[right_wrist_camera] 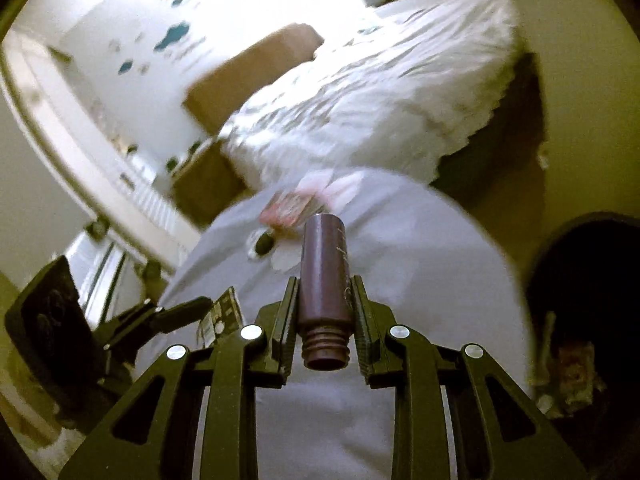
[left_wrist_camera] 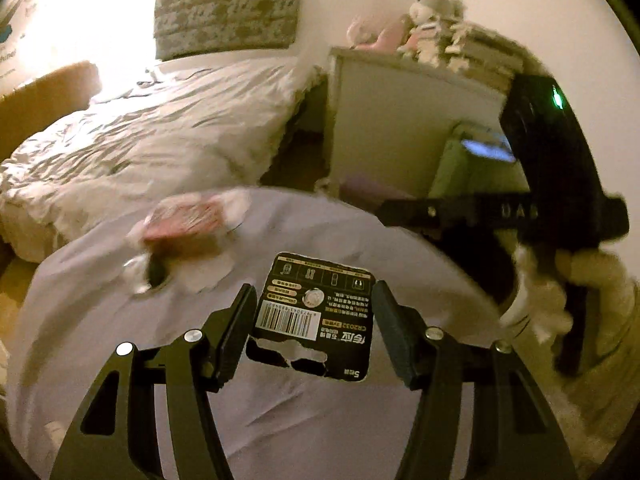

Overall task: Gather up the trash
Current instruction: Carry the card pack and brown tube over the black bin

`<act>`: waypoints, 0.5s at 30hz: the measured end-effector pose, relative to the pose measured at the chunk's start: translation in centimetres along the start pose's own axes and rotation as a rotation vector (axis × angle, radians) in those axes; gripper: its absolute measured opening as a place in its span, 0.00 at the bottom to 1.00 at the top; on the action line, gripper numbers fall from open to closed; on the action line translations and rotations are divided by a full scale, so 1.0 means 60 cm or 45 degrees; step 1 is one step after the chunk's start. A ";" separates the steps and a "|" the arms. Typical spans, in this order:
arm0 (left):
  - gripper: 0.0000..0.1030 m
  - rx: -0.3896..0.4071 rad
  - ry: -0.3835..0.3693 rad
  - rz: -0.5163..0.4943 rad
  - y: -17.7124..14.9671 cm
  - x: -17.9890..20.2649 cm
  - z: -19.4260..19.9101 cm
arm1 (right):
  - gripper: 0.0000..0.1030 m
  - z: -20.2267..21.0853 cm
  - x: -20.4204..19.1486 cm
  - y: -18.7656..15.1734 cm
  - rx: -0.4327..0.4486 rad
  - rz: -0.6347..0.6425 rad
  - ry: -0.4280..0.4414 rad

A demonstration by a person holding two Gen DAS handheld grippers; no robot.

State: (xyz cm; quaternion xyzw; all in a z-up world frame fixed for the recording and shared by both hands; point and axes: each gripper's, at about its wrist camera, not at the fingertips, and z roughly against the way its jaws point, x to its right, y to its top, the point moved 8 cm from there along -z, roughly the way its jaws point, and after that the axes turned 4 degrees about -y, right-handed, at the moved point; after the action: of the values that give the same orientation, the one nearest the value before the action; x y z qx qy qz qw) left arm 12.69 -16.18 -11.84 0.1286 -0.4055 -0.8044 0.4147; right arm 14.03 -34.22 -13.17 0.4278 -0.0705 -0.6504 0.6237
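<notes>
My left gripper is shut on a black battery card with a barcode and holds it above a table with a pale lilac cloth. My right gripper is shut on a dark brown tube with a threaded open end, held over the same cloth. A red wrapper and crumpled white tissue lie at the cloth's far edge; the wrapper shows in the right wrist view too. The left gripper with the card appears at lower left in the right wrist view.
A bed with a rumpled white cover stands beyond the table, with a brown cardboard box at its left. A white cabinet carries plush toys. A dark bin with scraps is at the right.
</notes>
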 end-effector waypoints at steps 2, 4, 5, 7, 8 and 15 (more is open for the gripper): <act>0.57 0.017 -0.031 0.002 0.019 0.027 -0.017 | 0.25 0.030 0.033 0.006 0.045 -0.048 -0.032; 0.57 0.027 -0.070 0.001 0.038 0.058 -0.039 | 0.25 0.063 0.073 0.009 0.094 -0.095 -0.082; 0.57 0.030 -0.086 -0.001 0.045 0.070 -0.046 | 0.25 0.076 0.091 0.009 0.112 -0.113 -0.107; 0.57 0.034 -0.125 -0.016 0.062 0.106 -0.069 | 0.25 0.107 0.134 0.006 0.145 -0.165 -0.152; 0.57 0.034 -0.138 -0.023 0.065 0.122 -0.075 | 0.25 0.123 0.156 0.004 0.161 -0.193 -0.177; 0.57 0.014 -0.216 -0.088 0.092 0.222 -0.136 | 0.25 0.181 0.271 -0.021 0.213 -0.334 -0.279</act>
State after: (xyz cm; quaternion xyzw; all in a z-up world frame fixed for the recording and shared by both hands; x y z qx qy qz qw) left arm 11.94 -32.75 -11.13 0.0763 -0.4389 -0.8240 0.3501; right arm 8.40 -52.95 -14.81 0.4102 -0.1354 -0.7608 0.4843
